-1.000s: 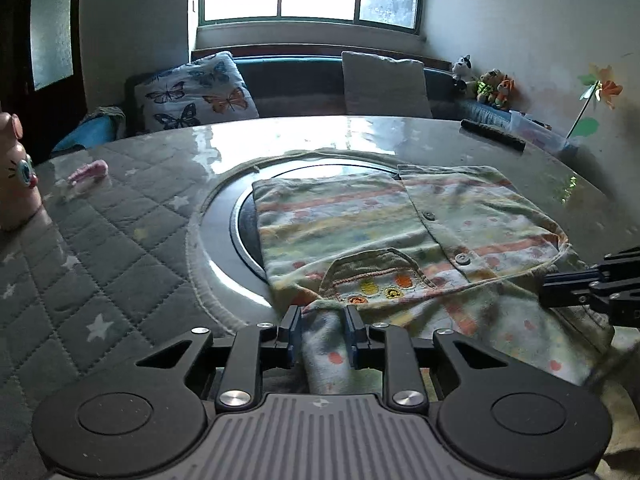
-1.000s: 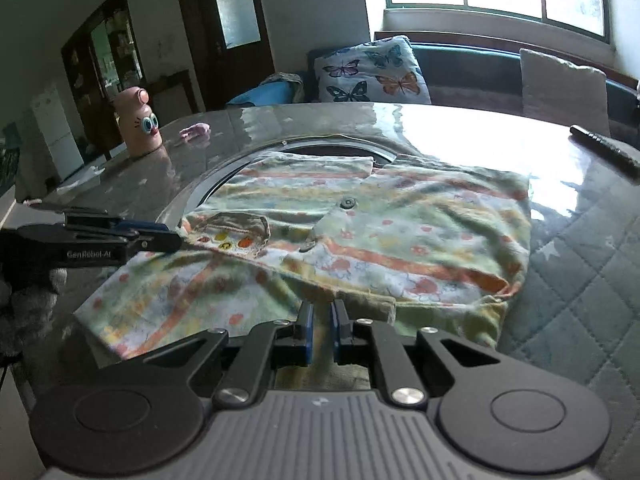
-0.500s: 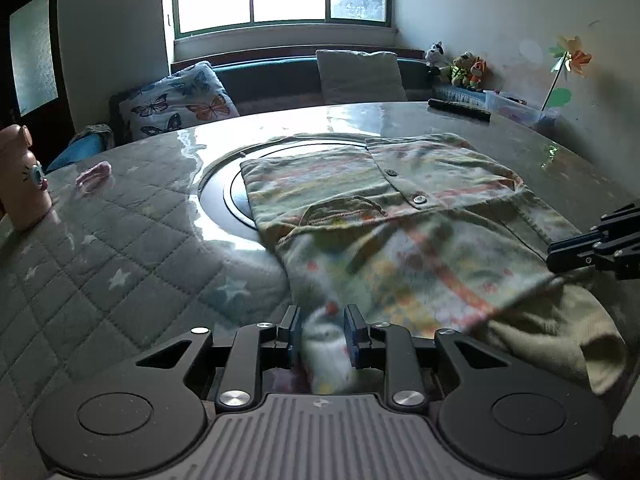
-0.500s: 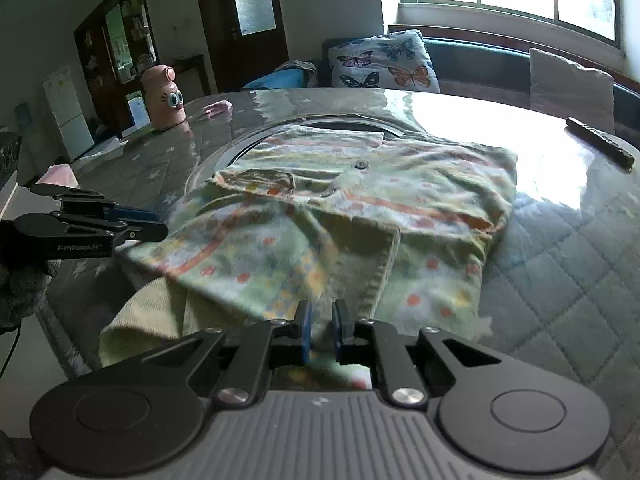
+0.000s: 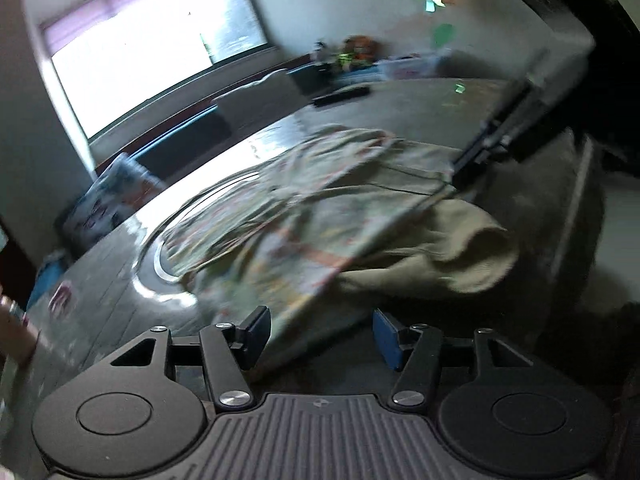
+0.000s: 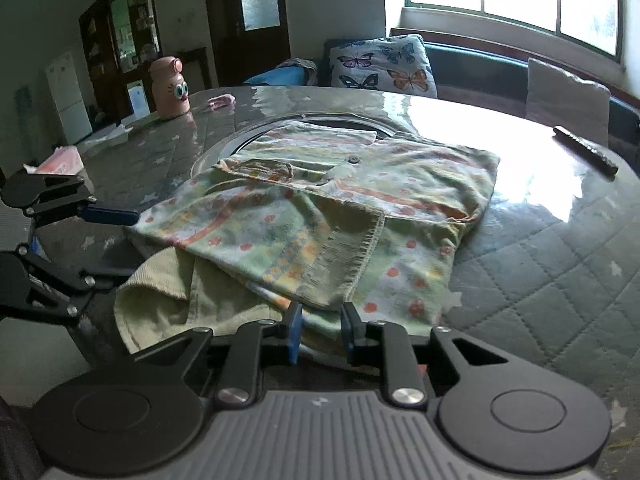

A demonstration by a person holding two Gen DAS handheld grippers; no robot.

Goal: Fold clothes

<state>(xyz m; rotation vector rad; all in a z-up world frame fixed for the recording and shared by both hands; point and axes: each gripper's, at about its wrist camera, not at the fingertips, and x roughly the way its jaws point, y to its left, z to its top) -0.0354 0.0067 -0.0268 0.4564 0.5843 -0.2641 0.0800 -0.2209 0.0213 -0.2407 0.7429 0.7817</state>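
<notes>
Pale green cotton printed with orange dots and stripes makes up the shirt, which is spread across the middle of the right wrist view on a round table covered by a grey quilted cloth under a glossy clear sheet. The shirt's lower half is seen folded up over itself, with a hemmed edge lying near the centre of the frame and a plain beige sleeve bunched at lower left, over the table's near edge. A buttoned placket and a small chest pocket are visible toward the upper middle.

At bottom centre, the right gripper is shown with its blue-padded fingers set narrowly apart, a fold of shirt hem lying between them; whether the cloth is pinched cannot be told. At the left edge, the left gripper is seen with its fingers spread wide, just beside the shirt.

The left wrist view is heavily blurred. The left gripper is shown wide at bottom centre, with the shirt edge just beyond it.

A pink cartoon-eyed bottle stands at upper left, a butterfly cushion at top centre, and a dark remote at right.
</notes>
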